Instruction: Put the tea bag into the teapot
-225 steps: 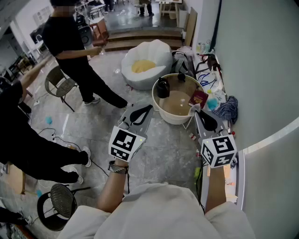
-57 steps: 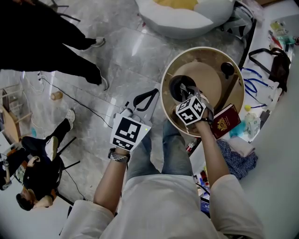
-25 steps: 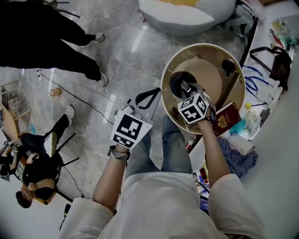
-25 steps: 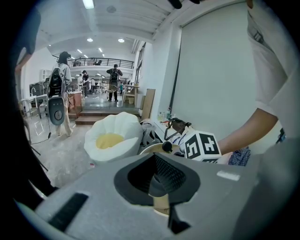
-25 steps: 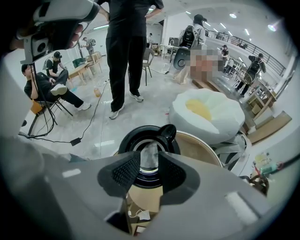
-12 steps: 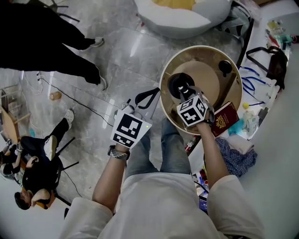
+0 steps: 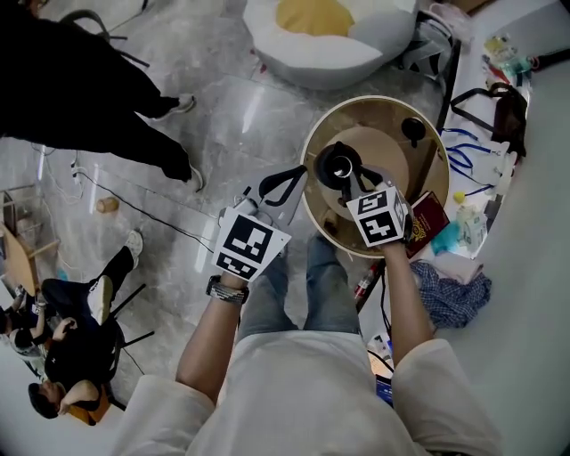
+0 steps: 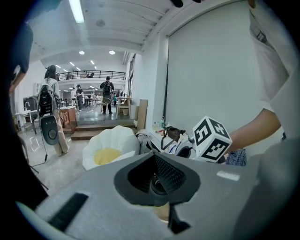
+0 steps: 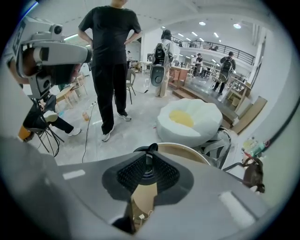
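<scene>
A black teapot stands with its top open on the round wooden table, and its lid lies apart at the far side. My right gripper hovers just near of the teapot and points at it. Its jaws are closing, a narrow gap remains, and nothing is pressed between them. Through that gap I see the teapot and, lower down, a small white tea bag tag on a thin string over the tabletop. My left gripper hangs shut and empty at the table's left edge.
A red booklet lies at the table's near right rim. A white beanbag with a yellow cushion sits on the floor beyond. A person in black stands to the left. A blue cloth and bags crowd the right wall.
My right gripper has drawn back a little from over the teapot, which now shows its open mouth. The left gripper has hardly moved.
</scene>
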{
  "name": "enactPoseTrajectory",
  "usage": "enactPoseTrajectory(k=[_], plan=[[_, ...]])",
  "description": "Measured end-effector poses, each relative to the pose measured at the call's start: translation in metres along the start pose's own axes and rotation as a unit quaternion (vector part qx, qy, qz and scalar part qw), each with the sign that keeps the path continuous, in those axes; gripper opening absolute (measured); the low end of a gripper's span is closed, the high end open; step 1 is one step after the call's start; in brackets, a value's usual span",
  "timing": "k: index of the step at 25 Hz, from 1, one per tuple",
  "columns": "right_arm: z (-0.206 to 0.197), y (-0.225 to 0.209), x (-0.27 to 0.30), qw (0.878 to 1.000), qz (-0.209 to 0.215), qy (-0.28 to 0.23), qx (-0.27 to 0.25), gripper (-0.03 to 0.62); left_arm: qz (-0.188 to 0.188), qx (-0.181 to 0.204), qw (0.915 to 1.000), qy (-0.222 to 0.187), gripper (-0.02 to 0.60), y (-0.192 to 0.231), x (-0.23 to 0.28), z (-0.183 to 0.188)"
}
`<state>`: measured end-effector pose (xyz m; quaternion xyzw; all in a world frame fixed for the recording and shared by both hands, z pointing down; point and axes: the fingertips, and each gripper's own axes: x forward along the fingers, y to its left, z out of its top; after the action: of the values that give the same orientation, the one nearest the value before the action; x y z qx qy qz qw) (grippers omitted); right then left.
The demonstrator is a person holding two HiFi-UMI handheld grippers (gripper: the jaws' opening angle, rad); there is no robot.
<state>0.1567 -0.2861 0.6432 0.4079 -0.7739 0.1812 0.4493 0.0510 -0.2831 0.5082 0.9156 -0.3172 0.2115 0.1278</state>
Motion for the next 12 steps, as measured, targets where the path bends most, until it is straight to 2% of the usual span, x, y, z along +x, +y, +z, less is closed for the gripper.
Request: enactPoseTrajectory(k=[6, 12], plan=[[0.017, 0.005, -0.057, 0.998, -0.032, -0.049, 0.031, 0.021, -0.016, 0.027, 0.9991, -0.027, 0.004, -0.019, -0.027, 0.028], [0.043, 0.022, -0.119, 0.989, -0.064, -0.113, 0.071, 0.006, -0.028, 0.052, 0.9966, -0.057, 0.004, -0.031, -0.055, 0.055]])
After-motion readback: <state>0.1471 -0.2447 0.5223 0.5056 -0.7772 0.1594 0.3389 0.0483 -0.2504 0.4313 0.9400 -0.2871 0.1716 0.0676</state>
